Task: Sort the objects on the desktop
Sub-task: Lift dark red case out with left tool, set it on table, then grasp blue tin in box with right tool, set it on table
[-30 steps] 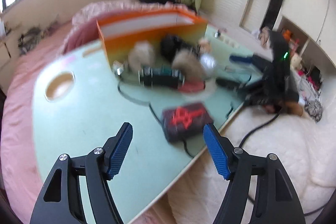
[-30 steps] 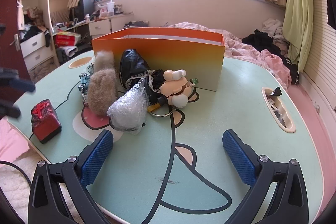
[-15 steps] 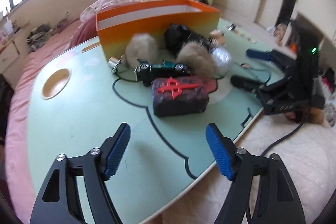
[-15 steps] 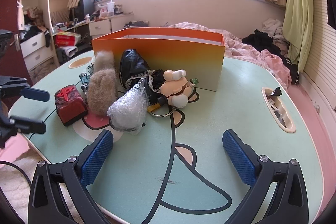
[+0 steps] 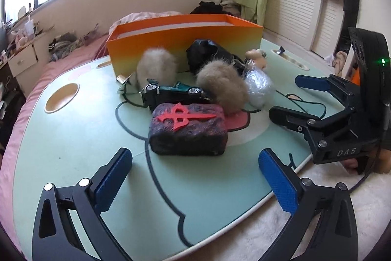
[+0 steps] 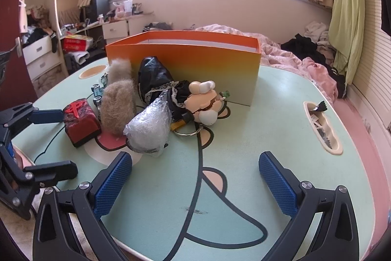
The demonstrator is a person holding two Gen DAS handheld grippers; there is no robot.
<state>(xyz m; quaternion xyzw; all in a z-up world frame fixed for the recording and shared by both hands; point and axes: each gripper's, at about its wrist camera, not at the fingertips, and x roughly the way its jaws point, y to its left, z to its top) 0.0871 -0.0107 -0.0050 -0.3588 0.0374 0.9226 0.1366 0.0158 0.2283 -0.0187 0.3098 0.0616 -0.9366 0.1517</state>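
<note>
A dark block with a red emblem (image 5: 188, 129) lies on the green table (image 5: 73, 138), just ahead of my open, empty left gripper (image 5: 193, 177). Behind it are a green toy car (image 5: 171, 92), two fur balls (image 5: 222, 87), a plastic-wrapped lump (image 5: 259, 87), a black bag (image 5: 210, 53) and an orange box (image 5: 185, 40). In the right wrist view the block (image 6: 80, 121), wrapped lump (image 6: 149, 131), doll figure (image 6: 202, 102) and box (image 6: 183, 58) show. My right gripper (image 6: 195, 185) is open and empty over the table, apart from the pile.
My left gripper (image 6: 36, 146) shows at the left edge of the right wrist view; my right gripper (image 5: 305, 102) shows at the right of the left wrist view. The table has a round recess (image 5: 62, 99) and an oblong slot with wrappers (image 6: 322, 124). A bed surrounds it.
My left gripper has swung in over the table and closed on the dark block, which now sits nearer and centred between its fingers. My right gripper has not moved.
</note>
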